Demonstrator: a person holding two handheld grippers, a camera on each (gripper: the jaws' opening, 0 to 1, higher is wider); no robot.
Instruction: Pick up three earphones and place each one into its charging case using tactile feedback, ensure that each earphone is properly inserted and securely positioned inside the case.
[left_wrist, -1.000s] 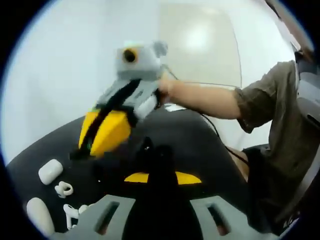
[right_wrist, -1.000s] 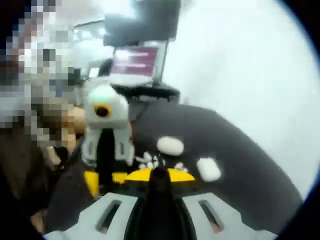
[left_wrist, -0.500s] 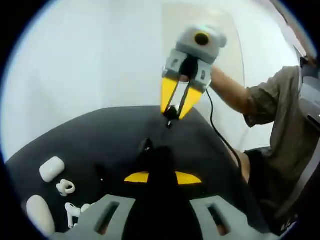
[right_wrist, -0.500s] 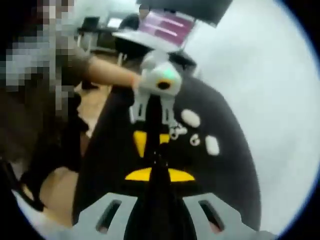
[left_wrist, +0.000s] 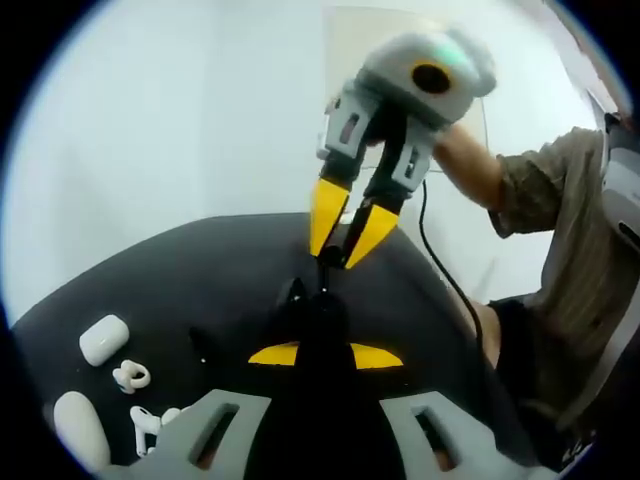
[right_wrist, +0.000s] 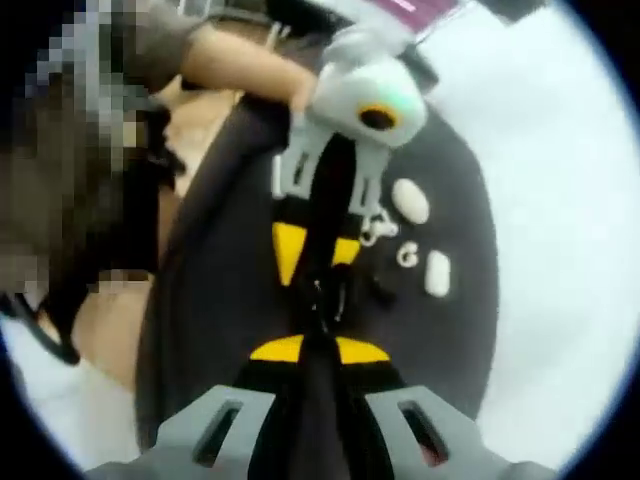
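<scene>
Left gripper view shows the black table (left_wrist: 200, 280), round and big, with white floor past its edge. The right gripper (left_wrist: 345, 255) hangs over the middle, tip to tip with the left gripper (right_wrist: 318, 290), well away from the small things. Its yellow fingers (left_wrist: 326, 212) look nearly closed, with only a thin gap and nothing in them. I cannot tell how the left fingers stand; their tips are dark and blurry.

Two white cases (left_wrist: 102, 340) lie near the table's left edge, with a curly earphone (left_wrist: 130, 377) between them and more earphones (left_wrist: 145, 425) just beside the lower case (left_wrist: 78, 430).

The two grippers could bump together, being so close. A push on a case could slide it off that near edge. The middle of the table has lots of room.
</scene>
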